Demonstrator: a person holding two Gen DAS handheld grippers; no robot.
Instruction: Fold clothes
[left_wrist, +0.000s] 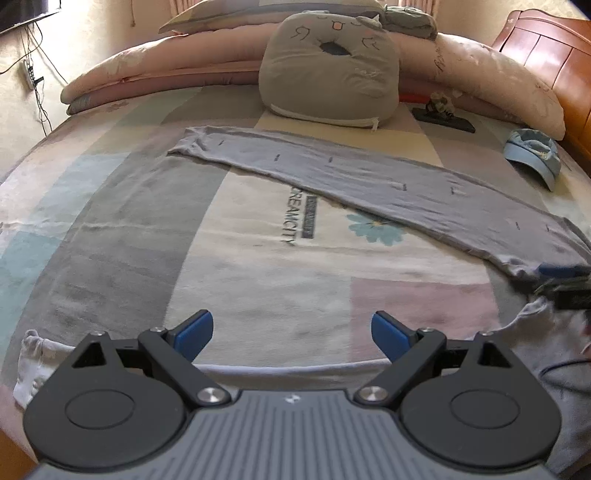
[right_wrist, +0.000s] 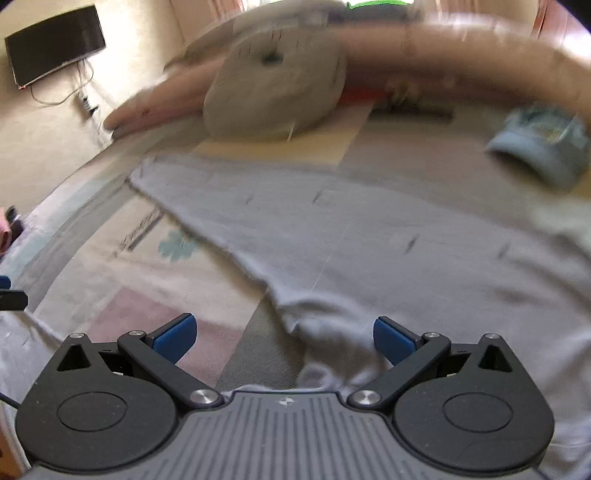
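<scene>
Two grippers are in view, each with two blue pads. The left gripper (left_wrist: 291, 334) hangs above the blanket (left_wrist: 258, 280) with its jaws spread wide and nothing between them. The right gripper (right_wrist: 284, 339) is likewise released, jaws apart, over a bunched corner of the garment (right_wrist: 369, 251); whether the pads touch the cloth cannot be told.

One grey garment lies flat on the bed, a long sleeve-like strip running diagonally from near the cushion (left_wrist: 328, 70) toward the right edge of the left view. It carries several short dark dashes. Its near end is cut off at the frame edge in both views, so its full shape is unclear. A pale cloth edge (left_wrist: 37, 365) shows just beyond the left gripper's body, mostly hidden behind it; what it belongs to cannot be told.

There is one grey cushion with a drawn cat face, one light blue cap (left_wrist: 535, 155) near the right side of the bed, one dark flat object (left_wrist: 443, 120) with a small figure on it beside the cushion, and one rolled pink quilt (left_wrist: 166, 70) behind them. A wooden headboard (left_wrist: 546, 55) is partly cut off at right. One dark screen (right_wrist: 55, 40) hangs on the wall, cables trailing below.

The right wrist view is heavily blurred, so the far objects there are smeared. Print on the blanket reads partly as "REAMCITY", its start covered by the garment.
</scene>
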